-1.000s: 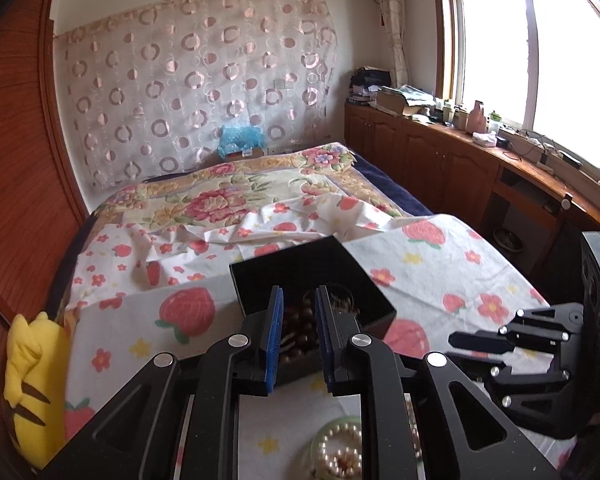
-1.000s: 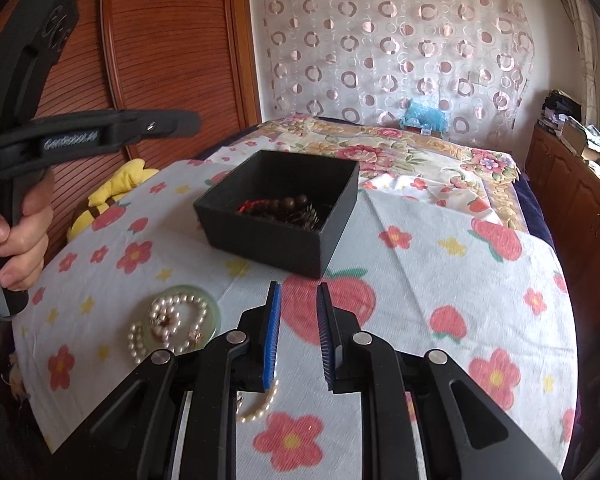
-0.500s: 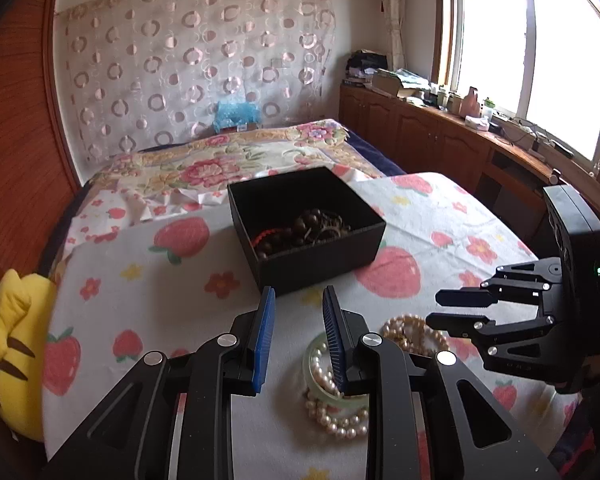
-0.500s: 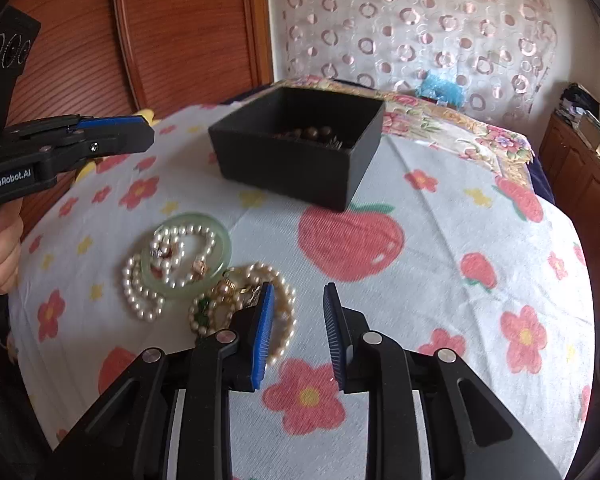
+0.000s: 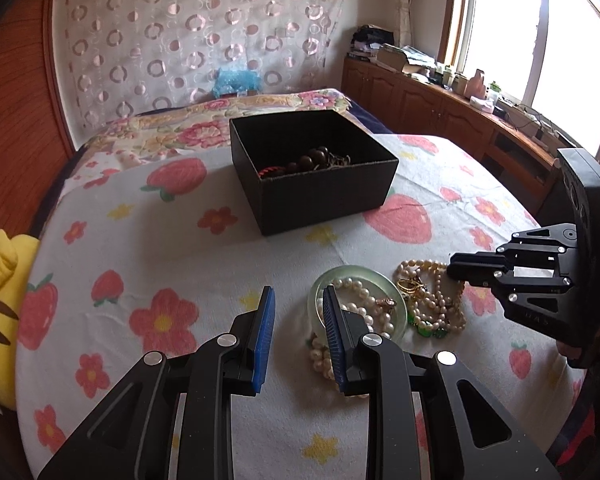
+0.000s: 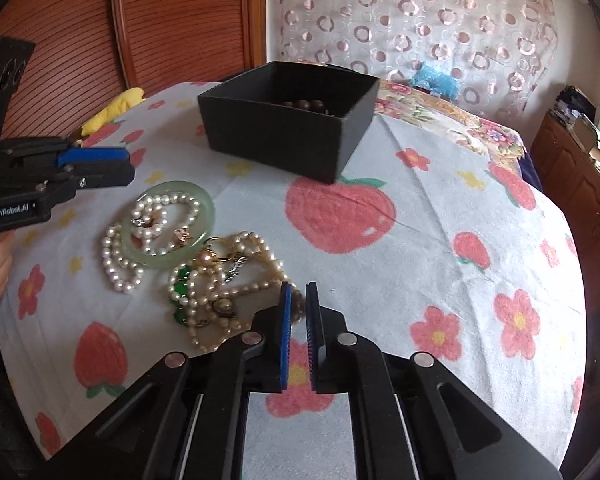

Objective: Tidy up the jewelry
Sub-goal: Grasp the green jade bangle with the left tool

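Black box (image 5: 316, 184) near the cloth's far edge; pearl strands (image 6: 220, 280) and jade bangle (image 6: 168, 224) nearer. Right gripper (image 6: 298, 292) nearly closed, empty, beside the strands; left gripper (image 5: 296, 300) narrowly parted, empty.

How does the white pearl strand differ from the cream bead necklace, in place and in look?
The white pearl strand lies coiled through and over the green ring; the cream bead necklace lies beside that ring, on the cloth. The white pearl strand looks whiter with rounder, larger beads; the cream bead necklace is yellower and tangled with green stones and gold pieces. Both lie outside the black box.
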The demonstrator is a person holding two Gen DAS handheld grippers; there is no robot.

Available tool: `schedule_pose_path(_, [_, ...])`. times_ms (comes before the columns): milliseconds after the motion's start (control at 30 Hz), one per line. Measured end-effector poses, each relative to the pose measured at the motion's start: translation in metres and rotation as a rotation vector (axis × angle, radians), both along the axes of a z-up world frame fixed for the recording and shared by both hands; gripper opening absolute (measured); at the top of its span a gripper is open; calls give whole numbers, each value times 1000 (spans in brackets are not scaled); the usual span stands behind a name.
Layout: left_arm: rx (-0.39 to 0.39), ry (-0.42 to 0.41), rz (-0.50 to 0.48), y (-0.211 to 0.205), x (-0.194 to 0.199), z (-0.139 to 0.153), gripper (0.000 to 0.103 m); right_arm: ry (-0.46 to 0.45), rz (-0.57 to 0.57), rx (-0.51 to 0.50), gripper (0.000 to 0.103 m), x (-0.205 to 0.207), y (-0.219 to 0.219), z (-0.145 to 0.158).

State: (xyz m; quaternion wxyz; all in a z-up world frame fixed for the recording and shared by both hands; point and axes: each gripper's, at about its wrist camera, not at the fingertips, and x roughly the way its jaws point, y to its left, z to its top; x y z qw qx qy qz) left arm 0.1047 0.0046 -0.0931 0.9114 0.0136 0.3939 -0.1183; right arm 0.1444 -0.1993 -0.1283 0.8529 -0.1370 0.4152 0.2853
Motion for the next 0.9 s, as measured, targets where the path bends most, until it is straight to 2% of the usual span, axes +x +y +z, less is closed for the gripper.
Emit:
schedule_pose_path(433, [-17, 69, -26, -11, 20, -12, 23, 9, -6, 34, 8, 2, -6, 1])
schedule_pose_path(900, [75, 113, -86, -29, 43, -14, 23, 11, -6, 36, 8, 3, -7, 1])
